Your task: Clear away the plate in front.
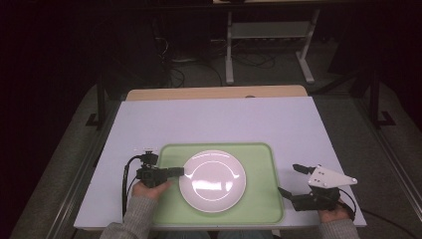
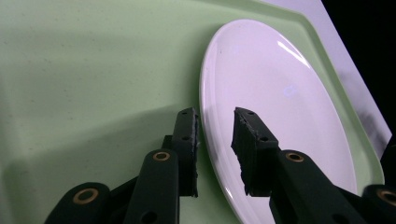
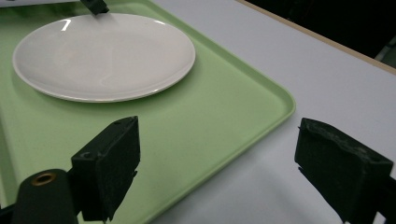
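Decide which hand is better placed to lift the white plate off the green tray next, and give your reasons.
Left. The left gripper already straddles the plate rim, fingers not pressing. The right gripper waits wide open beside the tray, apart from the plate.

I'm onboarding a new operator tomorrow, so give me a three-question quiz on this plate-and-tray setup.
1. True or false: the white plate lies on the green tray.
2. Which claw straddles the plate's rim? A) left B) right
3. Fill in: the right claw is wide ____, beside the tray's edge.

Key:
1. True.
2. A: in the left gripper view, the left claw has one pad on each side of the rim, with visible gaps, so it is not clamped.
3. Open.
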